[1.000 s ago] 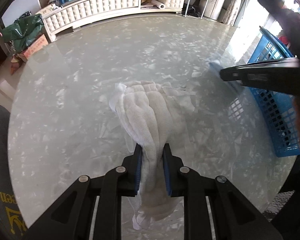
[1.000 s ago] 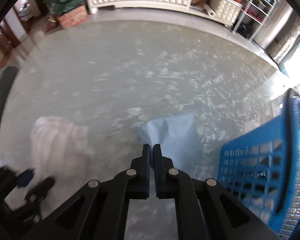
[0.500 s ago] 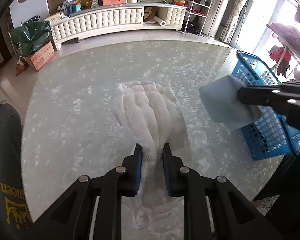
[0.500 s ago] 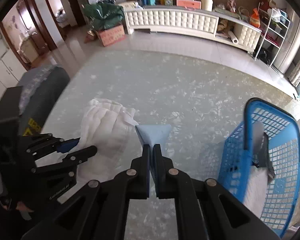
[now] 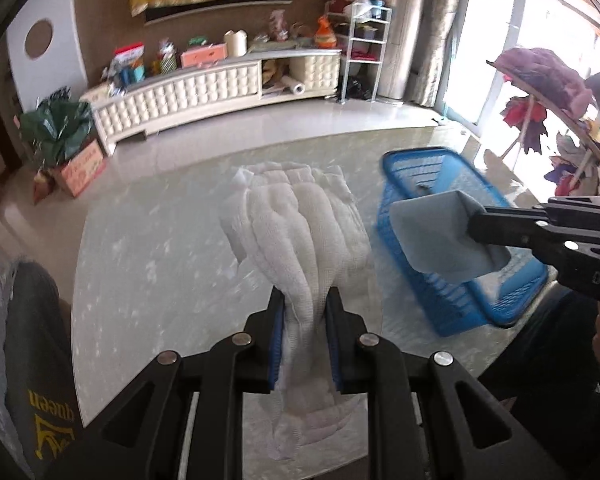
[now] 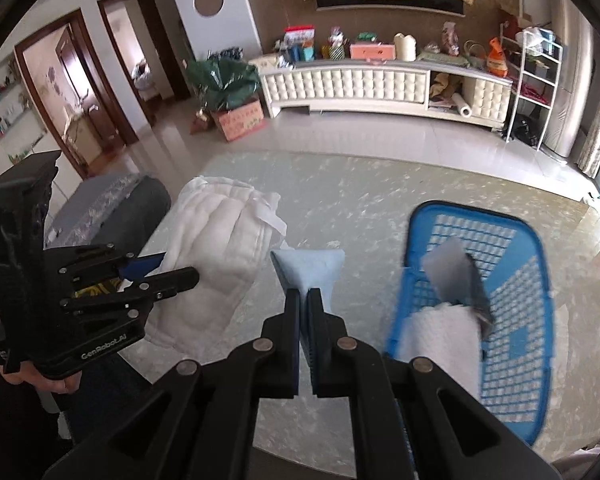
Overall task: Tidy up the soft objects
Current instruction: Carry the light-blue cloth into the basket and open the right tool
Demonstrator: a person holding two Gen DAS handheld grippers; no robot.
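Observation:
My left gripper (image 5: 305, 312) is shut on a white quilted towel (image 5: 300, 228) and holds it lifted above the glass table (image 5: 148, 248); the towel also shows in the right wrist view (image 6: 216, 248). My right gripper (image 6: 304, 300) is shut on a light blue cloth (image 6: 312, 268) held in the air; it shows in the left wrist view (image 5: 436, 236) in front of the blue basket (image 5: 452, 304). The basket (image 6: 516, 320) holds a white towel (image 6: 440, 332) and a grey cloth (image 6: 456, 276).
A grey chair back (image 5: 36, 340) stands at the table's left edge. A clothes rack (image 5: 548, 92) stands beyond the basket on the right. A white cabinet (image 6: 380, 84) lines the far wall.
Both grippers have risen from the table, lifting the white towel and the blue cloth. The blue cloth has moved up next to the basket.

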